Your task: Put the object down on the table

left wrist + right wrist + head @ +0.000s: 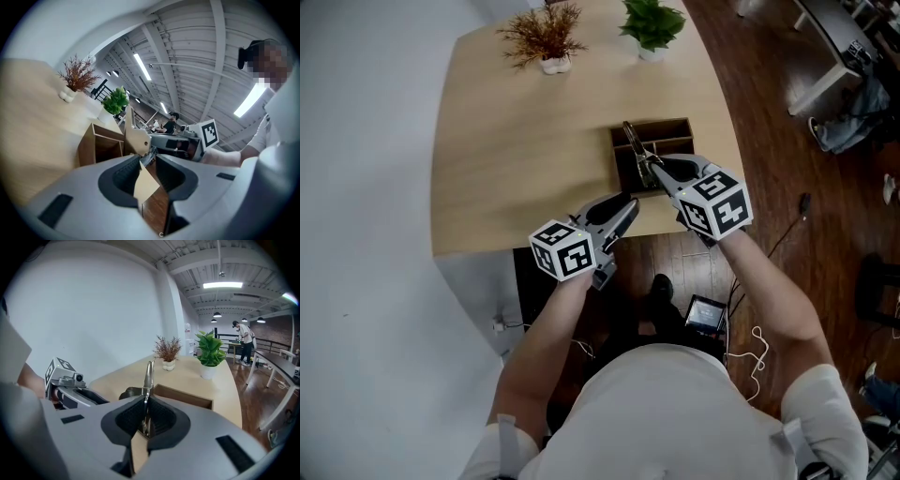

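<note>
1. The right gripper point(649, 171) sits right of centre in the head view, over the table's point(516, 141) lower edge. Its jaws are pinched on the lower end of a thin metal tool point(632, 141).
2. In the right gripper view the tool point(148, 373) stands upright out of the closed pads, rising at mid-frame above the right gripper point(146, 399).
3. In the head view the tool slants up and left from the jaws, over the left part of a dark wooden box point(679, 125). Whether it touches the box cannot be told.
4. The box stands on the table near its lower right edge. Its open compartments show at lower left in the left gripper view point(100, 143).
5. The left gripper point(628, 208) is lower left of the right one, at the table's edge, apart from the tool.
6. In the left gripper view, its jaws point(147, 161) stand slightly spread with nothing between them. The table's corner and the floor show through the gap.
7. A reddish dried plant point(542, 37) and a green plant point(652, 23) stand in white pots at the top of the head view, well apart from the box.
</note>
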Demonstrator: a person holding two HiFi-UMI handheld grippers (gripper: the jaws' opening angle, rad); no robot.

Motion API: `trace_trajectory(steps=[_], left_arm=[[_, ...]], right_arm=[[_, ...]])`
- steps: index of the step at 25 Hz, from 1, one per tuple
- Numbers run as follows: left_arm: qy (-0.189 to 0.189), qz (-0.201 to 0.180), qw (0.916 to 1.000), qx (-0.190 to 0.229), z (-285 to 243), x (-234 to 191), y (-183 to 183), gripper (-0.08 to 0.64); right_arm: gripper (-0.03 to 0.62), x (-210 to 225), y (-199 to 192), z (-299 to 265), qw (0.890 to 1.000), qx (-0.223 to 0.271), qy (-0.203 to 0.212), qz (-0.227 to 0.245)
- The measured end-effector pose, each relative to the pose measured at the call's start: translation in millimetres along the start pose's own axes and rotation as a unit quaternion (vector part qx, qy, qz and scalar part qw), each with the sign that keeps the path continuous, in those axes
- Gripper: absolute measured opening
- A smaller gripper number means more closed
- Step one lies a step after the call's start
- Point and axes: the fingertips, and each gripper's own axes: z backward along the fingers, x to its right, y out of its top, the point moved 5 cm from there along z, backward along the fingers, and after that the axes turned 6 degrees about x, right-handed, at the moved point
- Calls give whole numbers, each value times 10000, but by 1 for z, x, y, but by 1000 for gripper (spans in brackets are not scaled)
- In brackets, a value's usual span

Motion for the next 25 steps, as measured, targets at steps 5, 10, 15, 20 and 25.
trace_trajectory(steps=[5, 10, 15, 20, 25], left_arm=[[49, 16, 10000, 64, -2, -7, 7, 83], [107, 95, 9999, 38, -4, -16, 8, 83], [66, 148, 9999, -21, -11, -17, 5, 83], [4, 156, 9998, -79, -16, -16, 1, 83], [-104, 171, 9997, -137, -28, -12, -1, 83]], right_arm=[[28, 2, 3, -17, 9998, -137, 67, 115], [28, 2, -7, -31, 9992, -364, 84, 144], [28, 11, -6, -27, 9998, -208, -1, -13], [28, 19, 6, -9, 10000, -1, -60, -66], [28, 22, 4, 4, 9999, 30, -105, -93]])
